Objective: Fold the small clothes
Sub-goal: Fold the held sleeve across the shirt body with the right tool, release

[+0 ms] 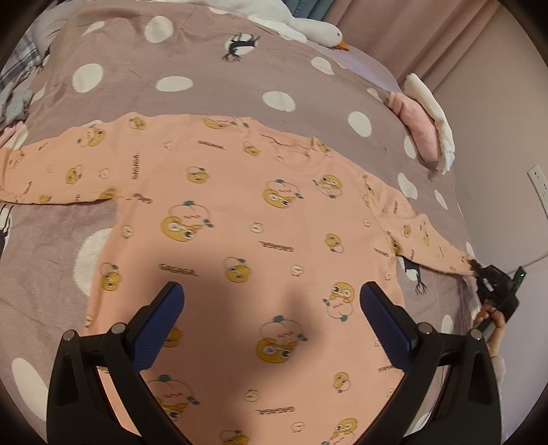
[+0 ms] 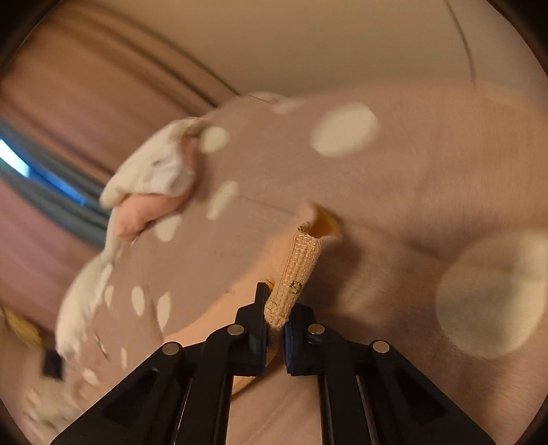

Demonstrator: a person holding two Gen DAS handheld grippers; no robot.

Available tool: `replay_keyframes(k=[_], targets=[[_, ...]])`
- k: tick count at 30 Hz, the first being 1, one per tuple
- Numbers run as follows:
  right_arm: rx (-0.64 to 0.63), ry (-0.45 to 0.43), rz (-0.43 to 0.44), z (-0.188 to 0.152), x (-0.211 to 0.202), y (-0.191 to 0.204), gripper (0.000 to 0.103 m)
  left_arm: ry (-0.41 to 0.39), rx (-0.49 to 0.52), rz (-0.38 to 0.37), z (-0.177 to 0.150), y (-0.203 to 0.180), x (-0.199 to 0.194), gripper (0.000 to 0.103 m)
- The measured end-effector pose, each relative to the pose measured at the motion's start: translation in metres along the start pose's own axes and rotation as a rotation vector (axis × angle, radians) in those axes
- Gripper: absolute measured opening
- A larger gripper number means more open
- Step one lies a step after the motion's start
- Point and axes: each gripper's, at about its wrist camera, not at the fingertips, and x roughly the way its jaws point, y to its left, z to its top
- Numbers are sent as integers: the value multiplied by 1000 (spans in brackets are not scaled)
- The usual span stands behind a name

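A small peach shirt (image 1: 260, 219) printed with yellow ducks lies flat on the bed, sleeves spread left and right. My left gripper (image 1: 272, 301) is open above the shirt's lower body, touching nothing. My right gripper (image 2: 275, 318) is shut on the ribbed cuff (image 2: 294, 274) of the shirt's right sleeve. In the left wrist view the right gripper (image 1: 496, 280) shows at the far right, at the end of that sleeve (image 1: 428, 239).
The bed has a mauve cover with white dots (image 1: 171, 85). A folded pink and white pile (image 1: 428, 126) sits at the bed's right edge, also in the right wrist view (image 2: 150, 191). A white goose plush (image 1: 308, 27) lies at the back. A wall is on the right.
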Motion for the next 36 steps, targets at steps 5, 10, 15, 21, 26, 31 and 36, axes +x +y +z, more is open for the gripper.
replay_keyframes(k=[5, 10, 15, 21, 26, 31, 36], targets=[[-143, 15, 20, 2, -21, 63, 9, -26, -45, -7, -1, 21, -14, 102], [-374, 19, 124, -15, -44, 175, 9, -41, -100, 11, -1, 50, -26, 102], [-603, 50, 161, -62, -33, 278, 9, -74, -192, -5, -1, 89, -44, 102], [-925, 116, 153, -175, 8, 372, 9, -108, -234, 34, 0, 127, -62, 102], [-1168, 186, 111, -281, 44, 403, 9, -123, -280, 64, 1, 157, -68, 102], [-1349, 238, 48, -356, 67, 403, 9, -130, -306, 86, 2, 173, -70, 102], [-1469, 354, 51, -388, 76, 388, 21, -127, -303, 84, 10, 176, -67, 102]])
